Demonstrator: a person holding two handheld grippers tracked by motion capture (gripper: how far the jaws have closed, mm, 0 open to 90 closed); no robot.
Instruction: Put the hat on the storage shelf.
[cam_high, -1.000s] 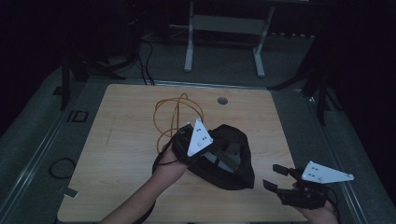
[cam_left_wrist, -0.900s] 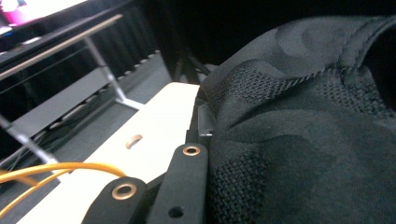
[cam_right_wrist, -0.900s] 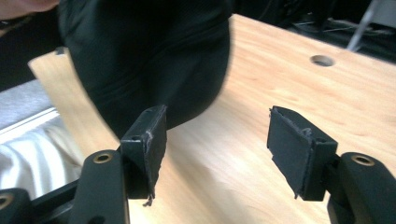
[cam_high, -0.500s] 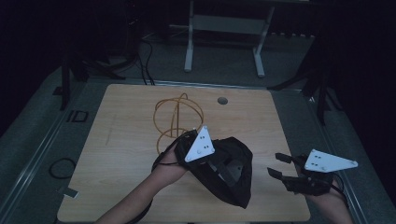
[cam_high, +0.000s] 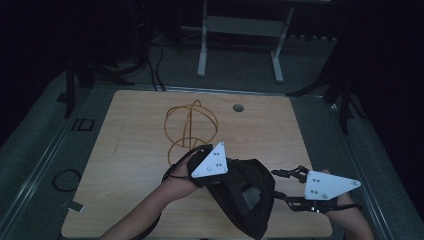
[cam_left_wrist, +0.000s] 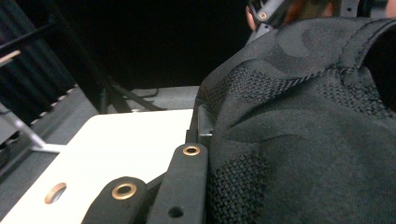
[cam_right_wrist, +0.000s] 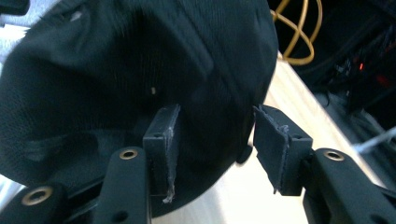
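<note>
The left gripper has its fingers clamped on the upper edge of a black cap, which hangs over the table's near edge, its long axis slanting down to the right. The right gripper, fingers partly apart and just closing, straddles the cap's rim without pressing it.

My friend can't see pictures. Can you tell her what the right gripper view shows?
A black mesh cap hangs close in front of the right tool, whose two black jaws have just been closing, with the cap's edge between them, not yet pinched. Behind it are a light wooden table and a yellow wire ball.
</note>
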